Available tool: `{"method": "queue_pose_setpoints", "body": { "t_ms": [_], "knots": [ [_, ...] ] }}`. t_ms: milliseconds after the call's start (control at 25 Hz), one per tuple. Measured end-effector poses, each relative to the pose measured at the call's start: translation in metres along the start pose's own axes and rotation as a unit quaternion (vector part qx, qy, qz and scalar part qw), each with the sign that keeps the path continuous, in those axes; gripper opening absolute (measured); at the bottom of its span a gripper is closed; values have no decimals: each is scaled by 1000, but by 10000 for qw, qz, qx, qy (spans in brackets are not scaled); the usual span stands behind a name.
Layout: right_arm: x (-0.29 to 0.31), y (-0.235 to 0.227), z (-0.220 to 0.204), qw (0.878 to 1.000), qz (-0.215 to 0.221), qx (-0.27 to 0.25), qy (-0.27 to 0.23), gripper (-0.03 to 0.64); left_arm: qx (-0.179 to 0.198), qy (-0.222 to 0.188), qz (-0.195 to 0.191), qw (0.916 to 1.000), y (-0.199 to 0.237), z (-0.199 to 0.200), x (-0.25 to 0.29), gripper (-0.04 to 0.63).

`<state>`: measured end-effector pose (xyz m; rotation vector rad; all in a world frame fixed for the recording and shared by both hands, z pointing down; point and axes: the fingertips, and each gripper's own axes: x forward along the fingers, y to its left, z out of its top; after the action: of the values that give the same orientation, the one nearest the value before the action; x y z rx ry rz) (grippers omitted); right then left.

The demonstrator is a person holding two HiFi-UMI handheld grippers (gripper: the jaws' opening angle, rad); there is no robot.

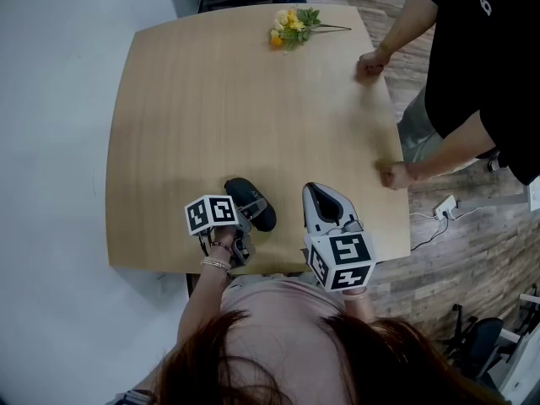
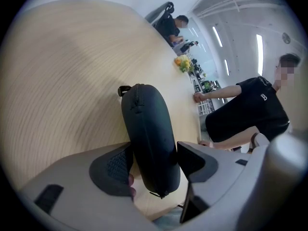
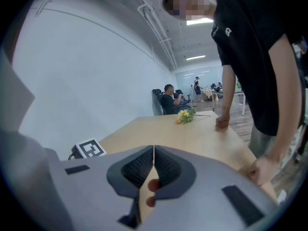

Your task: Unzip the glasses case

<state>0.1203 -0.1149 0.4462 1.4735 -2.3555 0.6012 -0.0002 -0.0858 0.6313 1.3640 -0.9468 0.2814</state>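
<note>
At the near edge of the pale wooden worktop (image 1: 211, 99): one case, two claws.
My left claw (image 2: 154, 165) clamps the single black oval zipped glasses case (image 2: 144, 124) by its near half. Its long axis points away from me, with the zip pull (image 2: 124, 89) at the far end. My right claw (image 3: 153, 163) is closed, empty. One bunch of yellow flowers (image 1: 291, 25) lies opposite.

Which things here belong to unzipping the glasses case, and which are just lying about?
Job: case, clamped in the left claw; right claw, shut and empty.
Lying about: flowers at the table's far edge; a bystander's hands on its right edge.
</note>
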Motion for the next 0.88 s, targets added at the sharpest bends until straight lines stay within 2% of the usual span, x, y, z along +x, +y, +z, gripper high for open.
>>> {"method": "queue_pose_setpoints", "body": {
  "t_ms": [640,880],
  "knots": [
    [-1,-18,2,9997,227,97,55,14,55,129,261,9996,-16,-1,22,268],
    [0,-28,3,9993,347,88,101,14,-55,90,259,9996,-16,0,23,261]
  ]
}}
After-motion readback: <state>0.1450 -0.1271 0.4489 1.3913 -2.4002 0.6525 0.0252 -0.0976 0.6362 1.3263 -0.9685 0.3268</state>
